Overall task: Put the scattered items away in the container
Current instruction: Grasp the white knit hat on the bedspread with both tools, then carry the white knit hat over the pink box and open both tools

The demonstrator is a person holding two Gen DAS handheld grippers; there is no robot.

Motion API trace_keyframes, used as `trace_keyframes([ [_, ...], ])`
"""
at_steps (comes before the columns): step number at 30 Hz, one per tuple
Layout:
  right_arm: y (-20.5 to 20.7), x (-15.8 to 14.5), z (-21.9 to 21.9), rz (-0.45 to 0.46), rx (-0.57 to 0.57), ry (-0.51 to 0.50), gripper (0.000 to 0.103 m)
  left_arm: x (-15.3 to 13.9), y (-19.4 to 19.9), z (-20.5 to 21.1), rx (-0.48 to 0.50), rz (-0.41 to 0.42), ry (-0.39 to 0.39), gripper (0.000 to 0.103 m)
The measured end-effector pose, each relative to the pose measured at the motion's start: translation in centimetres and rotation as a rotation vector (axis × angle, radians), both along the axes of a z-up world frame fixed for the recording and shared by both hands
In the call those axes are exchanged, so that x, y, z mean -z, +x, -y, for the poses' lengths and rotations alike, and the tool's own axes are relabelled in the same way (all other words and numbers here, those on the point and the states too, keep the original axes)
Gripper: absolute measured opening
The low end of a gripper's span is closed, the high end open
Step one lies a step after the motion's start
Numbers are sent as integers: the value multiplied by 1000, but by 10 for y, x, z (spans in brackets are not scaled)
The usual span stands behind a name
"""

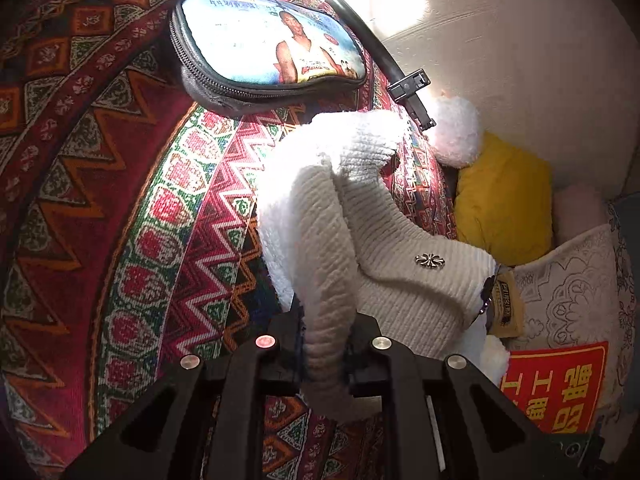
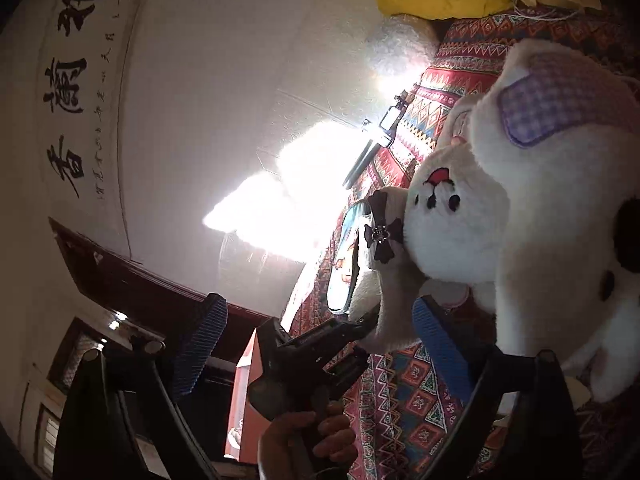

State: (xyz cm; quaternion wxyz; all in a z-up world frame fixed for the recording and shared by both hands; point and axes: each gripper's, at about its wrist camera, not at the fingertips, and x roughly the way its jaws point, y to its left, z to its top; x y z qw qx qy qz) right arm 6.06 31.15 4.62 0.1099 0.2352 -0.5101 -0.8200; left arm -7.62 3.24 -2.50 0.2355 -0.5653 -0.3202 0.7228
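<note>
My left gripper (image 1: 325,354) is shut on a fold of a white knit hat (image 1: 384,240) with a metal cross badge and a white pompom (image 1: 456,136). The hat hangs above a red patterned cloth (image 1: 120,208). A zipped pouch (image 1: 264,48) printed with a basketball player lies on the cloth beyond the hat. My right gripper (image 2: 320,344) is open and empty, its blue pads (image 2: 440,344) wide apart. In the right wrist view the left gripper (image 2: 320,348) holds the hat (image 2: 384,240) between them. A white plush toy (image 2: 520,208) with a purple checked patch lies right of it.
A black stick with a clamp (image 1: 404,76) lies behind the pouch. A yellow cushion (image 1: 504,200), a lace-covered cushion (image 1: 572,296) and a red sign (image 1: 560,384) sit at the right. A white wall with calligraphy (image 2: 72,92) is at the left in the right wrist view.
</note>
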Motion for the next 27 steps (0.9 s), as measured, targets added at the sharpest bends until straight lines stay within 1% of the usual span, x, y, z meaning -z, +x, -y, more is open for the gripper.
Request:
trace_keyframes([
  [2,-10,6,14,79,-25,72,90,-4,21,14,10,-4,3,11],
  [4,-20,20,32,170,-76,116,89,-4,42,30,18,-3,-3,11],
  [8,-35,62,68,337,-182,119,89,4,84,62,37,24,-10,11],
  [10,-40,86,83,385,-223,78,87,9,103,79,45,36,-3,11],
  [11,-43,94,91,381,-257,72,55,10,111,87,43,40,4,11],
  [12,-45,101,99,393,-295,79,30,9,117,96,37,43,10,11],
  [13,-44,106,105,390,-325,50,17,7,121,104,29,45,15,11],
  [14,-40,109,110,376,-349,9,15,3,126,113,21,44,23,11],
  [16,-26,98,121,320,-377,-18,15,-14,135,130,20,17,49,11],
  [19,-3,63,137,204,-394,-26,14,-53,153,154,31,-64,69,11],
  [22,14,26,158,114,-430,-29,14,-105,175,181,41,-186,52,11],
  [24,22,-5,176,54,-458,-20,14,-139,187,199,35,-269,44,11],
  [27,31,-63,208,-52,-501,47,14,-187,201,228,9,-390,40,12],
])
